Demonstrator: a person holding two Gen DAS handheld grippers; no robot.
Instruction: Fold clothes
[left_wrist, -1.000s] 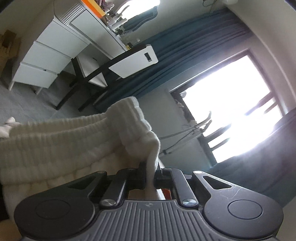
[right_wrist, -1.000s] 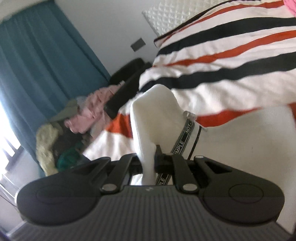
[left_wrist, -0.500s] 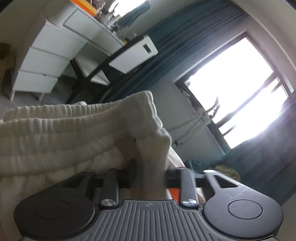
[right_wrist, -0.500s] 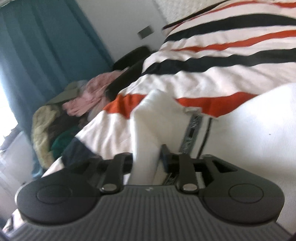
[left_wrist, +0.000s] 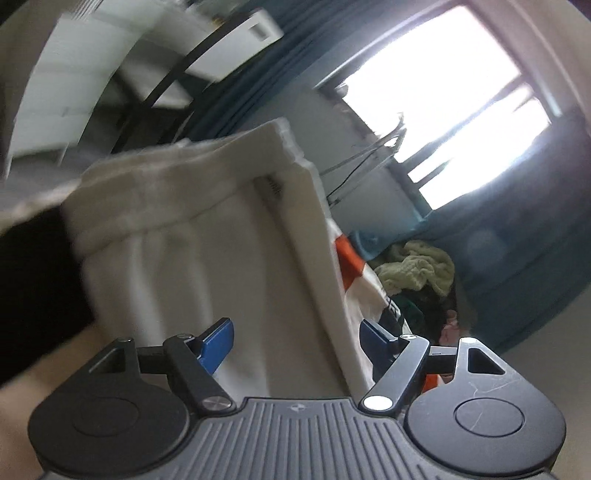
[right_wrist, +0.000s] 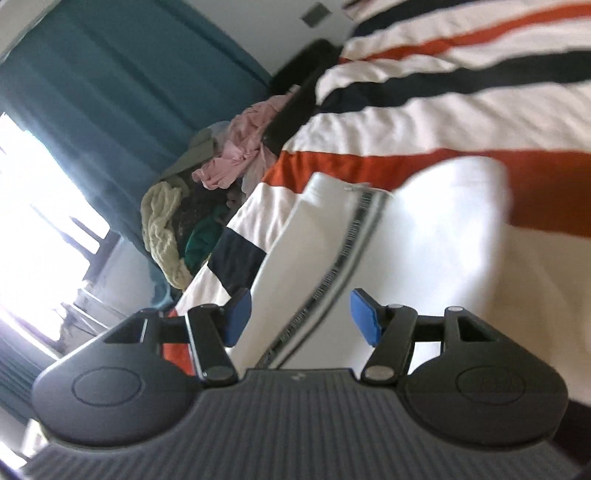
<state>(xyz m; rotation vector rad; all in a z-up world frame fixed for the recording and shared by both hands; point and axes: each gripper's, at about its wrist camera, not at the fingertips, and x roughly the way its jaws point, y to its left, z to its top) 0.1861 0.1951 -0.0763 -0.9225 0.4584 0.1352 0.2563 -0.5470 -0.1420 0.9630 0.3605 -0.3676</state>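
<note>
While both sets of fingers stand wide apart with nothing pinched, the white garment fills the middle of the left view and runs up from between the left gripper pads to a ribbed edge in the upper centre. In the right view the garment lies on the striped bed, spreading from the lower centre toward the right, with a printed drawstring running down it into the gap of the right gripper. A heap of other clothes sits at the bed's far edge, left of centre.

The cloth looks soft, thick and light; it should sag and bunch rather than hold a crease, and a single-layer pinch may slip. The ribbed band looks the firmest place to take hold, at its two corners, clear of the drawstring. Blur hides whether the garment is already folded over.
</note>
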